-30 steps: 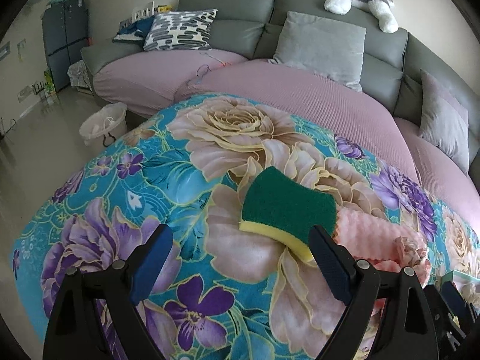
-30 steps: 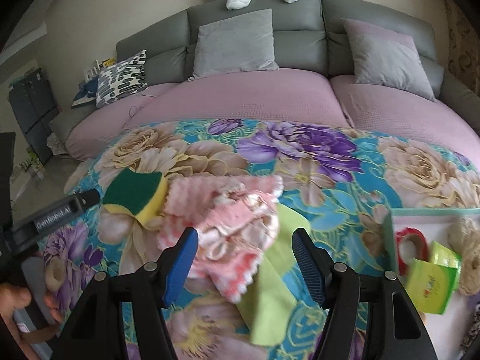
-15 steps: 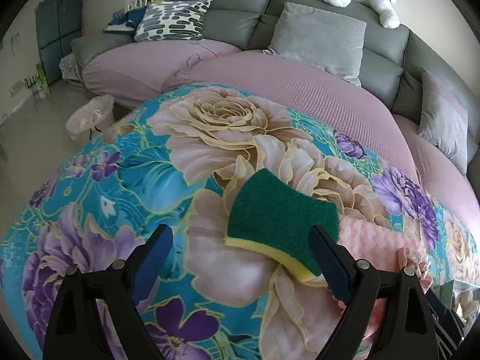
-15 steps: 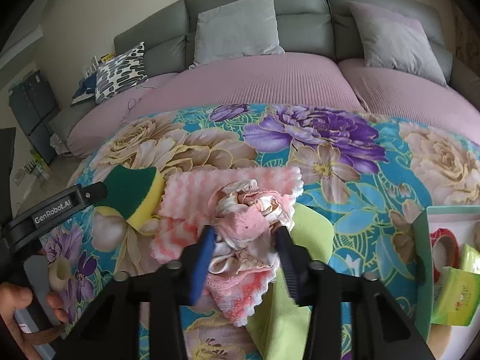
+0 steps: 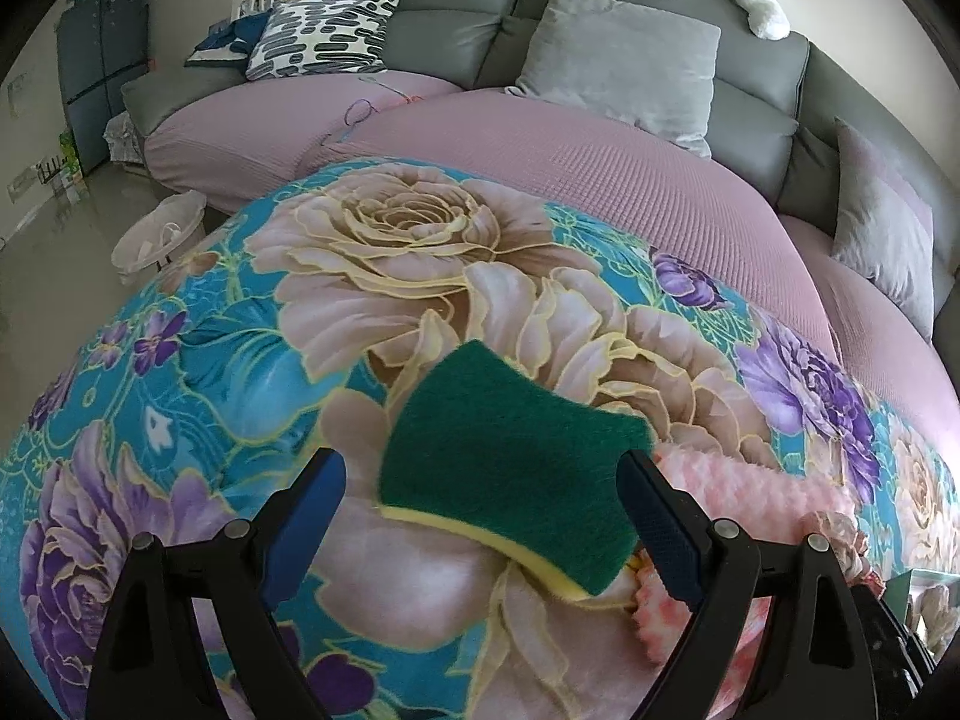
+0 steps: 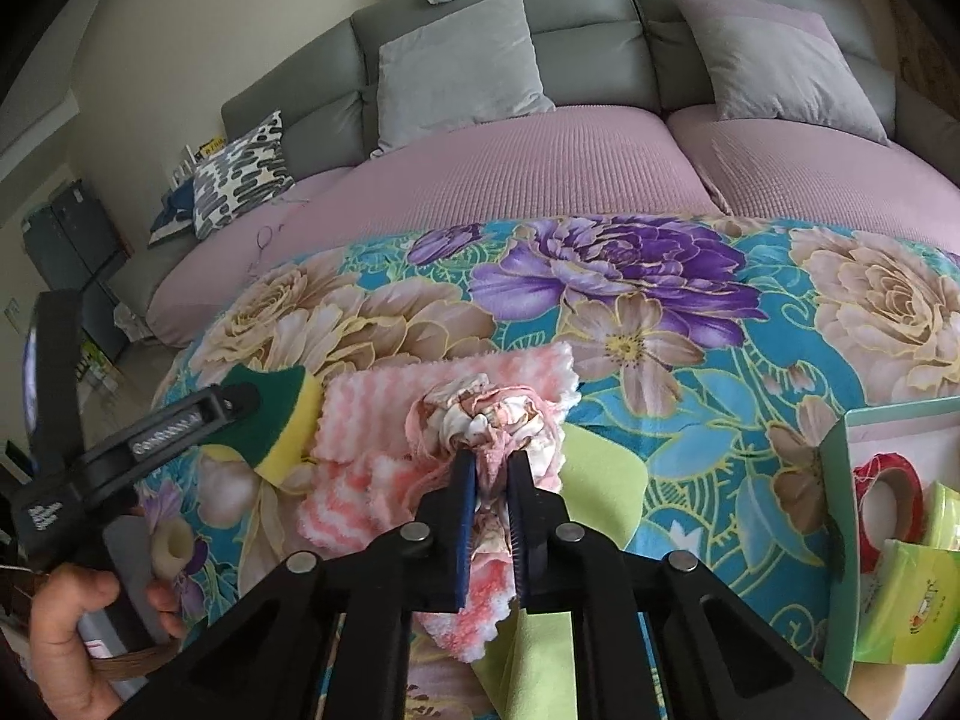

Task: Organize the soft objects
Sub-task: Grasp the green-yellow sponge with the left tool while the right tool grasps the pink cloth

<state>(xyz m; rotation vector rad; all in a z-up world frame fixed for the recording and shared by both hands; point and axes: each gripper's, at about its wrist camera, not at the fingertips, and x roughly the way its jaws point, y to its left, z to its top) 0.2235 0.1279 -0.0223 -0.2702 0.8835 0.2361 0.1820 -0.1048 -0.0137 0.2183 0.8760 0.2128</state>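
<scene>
Both grippers tilt down over the floral blanket [image 6: 690,420]. The right gripper [image 6: 491,468] is clamped on the crumpled cloth [image 6: 480,414] mid-blanket; the left gripper [image 5: 480,480], jaws apart, straddles the green sponge [image 5: 510,468] toward the blanket's left edge.

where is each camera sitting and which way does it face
Left wrist: on the left gripper, angled down over the floral blanket toward the sofa; its open fingers flank the sponge.
Right wrist: on the right gripper, same heading; shut on the floral cloth, the person's left hand at lower left.
Shared: sponge, pink towel, blanket, sofa.
</scene>
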